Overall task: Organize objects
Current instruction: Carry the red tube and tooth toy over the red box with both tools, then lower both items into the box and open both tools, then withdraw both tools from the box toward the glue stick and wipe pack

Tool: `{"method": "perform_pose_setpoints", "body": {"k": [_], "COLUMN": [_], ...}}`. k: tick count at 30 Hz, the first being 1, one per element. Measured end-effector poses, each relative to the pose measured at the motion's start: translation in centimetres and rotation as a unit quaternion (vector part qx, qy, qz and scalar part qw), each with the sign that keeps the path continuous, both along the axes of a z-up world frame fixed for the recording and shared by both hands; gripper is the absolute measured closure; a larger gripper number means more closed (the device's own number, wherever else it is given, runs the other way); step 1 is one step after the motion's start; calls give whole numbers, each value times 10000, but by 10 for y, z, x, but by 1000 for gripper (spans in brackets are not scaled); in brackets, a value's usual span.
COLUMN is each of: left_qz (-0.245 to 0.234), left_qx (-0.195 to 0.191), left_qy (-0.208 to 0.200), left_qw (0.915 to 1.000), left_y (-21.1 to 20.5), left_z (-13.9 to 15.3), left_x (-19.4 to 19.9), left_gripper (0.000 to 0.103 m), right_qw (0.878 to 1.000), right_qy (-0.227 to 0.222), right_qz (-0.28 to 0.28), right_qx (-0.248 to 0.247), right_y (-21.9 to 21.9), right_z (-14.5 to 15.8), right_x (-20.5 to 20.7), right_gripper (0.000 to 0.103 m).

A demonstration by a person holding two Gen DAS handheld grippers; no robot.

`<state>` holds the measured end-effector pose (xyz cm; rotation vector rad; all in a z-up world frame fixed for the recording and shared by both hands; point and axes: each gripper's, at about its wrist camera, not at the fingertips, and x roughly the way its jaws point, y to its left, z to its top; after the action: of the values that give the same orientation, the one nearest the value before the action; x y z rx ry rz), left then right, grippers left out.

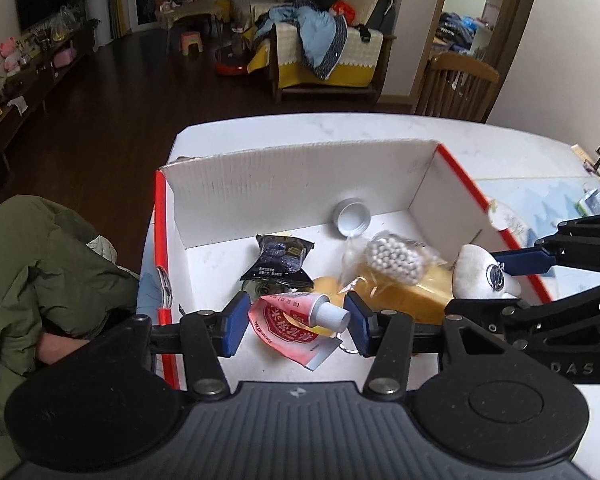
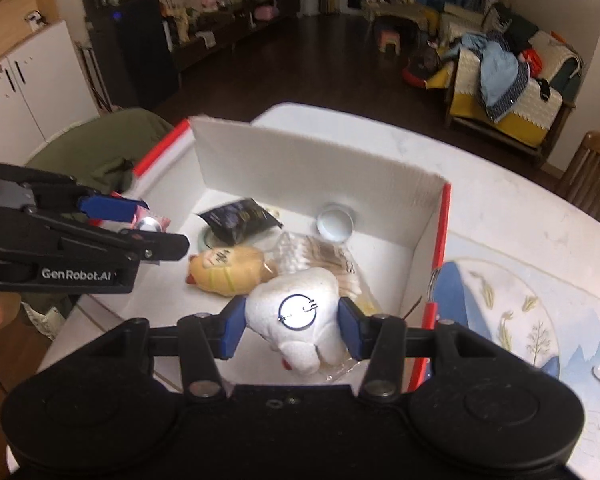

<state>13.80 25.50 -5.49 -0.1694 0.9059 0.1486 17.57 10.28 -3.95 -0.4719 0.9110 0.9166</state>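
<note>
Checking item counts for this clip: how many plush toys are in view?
2. A white plush toy sits between the right claw's pads over the box; a yellow plush toy lies inside the box. Others may be hidden under the bags.

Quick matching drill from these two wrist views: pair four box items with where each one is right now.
Items:
1. pink spout pouch
2. white plush toy
3. round metal lid
4. black snack packet

Places:
A. leaning against the box's far wall
B. between the right gripper's pads
C. between the left gripper's pads
D. lying in the box, left of the bead bag

Pairs: 1-C, 2-B, 3-A, 4-D
</note>
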Motion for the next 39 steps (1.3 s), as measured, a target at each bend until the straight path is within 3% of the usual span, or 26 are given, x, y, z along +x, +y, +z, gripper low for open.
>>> {"method": "perform_pose_setpoints", "body": {"k": [10, 21, 23, 26, 30, 39], "left_qz": [-298, -290, -245, -226, -235, -113], "left_qx": [151, 89, -49, -130, -190, -202], "left_qy": [498, 785, 829, 802, 702, 467], "left_qw": [9982, 9964, 9962, 9964, 9971, 9986], "left_y": [-7, -5, -3, -4, -8, -10], "left_z": [-28, -42, -44, -46, -45, -31], "left_x": [20, 24, 25, 23, 18, 6], "left_gripper": [53, 53, 53, 48, 39, 38], "right_qw": [9994, 9990, 9990, 9989, 9988, 9983], "right_qy": [244, 352, 385, 421, 443, 450], "right_qz": [-136, -155, -150, -178, -193, -105], "right_qx": [-213, -217, -181, -87, 14, 359], "right_y": [5, 1, 0, -3, -9, -30], "right_z": [-27, -35, -34, -32, -27, -8], "right_x": [7, 6, 5, 4, 3, -4], "right_gripper": [54, 52, 48, 41, 39, 33]}}
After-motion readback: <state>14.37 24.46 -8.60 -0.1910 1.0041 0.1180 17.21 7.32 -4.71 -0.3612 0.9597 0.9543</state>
